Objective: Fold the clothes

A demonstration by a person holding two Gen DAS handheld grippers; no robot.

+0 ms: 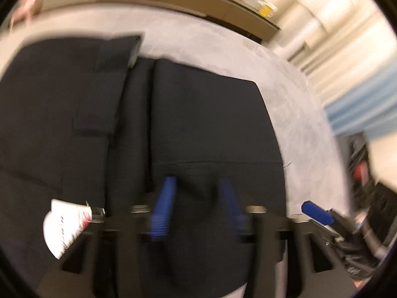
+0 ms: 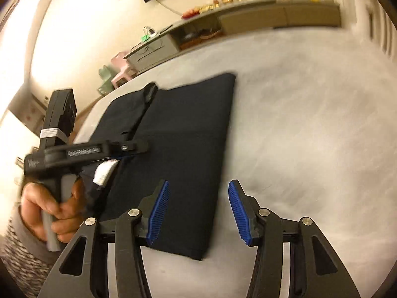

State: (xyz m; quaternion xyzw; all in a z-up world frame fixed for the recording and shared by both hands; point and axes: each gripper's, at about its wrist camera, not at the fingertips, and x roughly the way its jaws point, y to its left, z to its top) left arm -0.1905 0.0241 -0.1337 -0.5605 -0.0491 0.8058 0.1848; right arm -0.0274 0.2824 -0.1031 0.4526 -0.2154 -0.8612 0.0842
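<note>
Dark garment lies flat on the grey bed, partly folded, white tag showing near the left edge. Left hand-held gripper hovers over the near hem w/ fingers apart, holding nothing. Right hand-held gripper wide open, empty, above the near right corner. Next fold, I'd judge: pinch both near corners evenly, lift together — keep edges aligned. No containers in view.

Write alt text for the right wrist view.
A dark garment, folded into a rectangle, lies flat on a pale grey surface. The right gripper hovers open over its near edge, while the left gripper, held in a hand, reaches over its left side.
</note>
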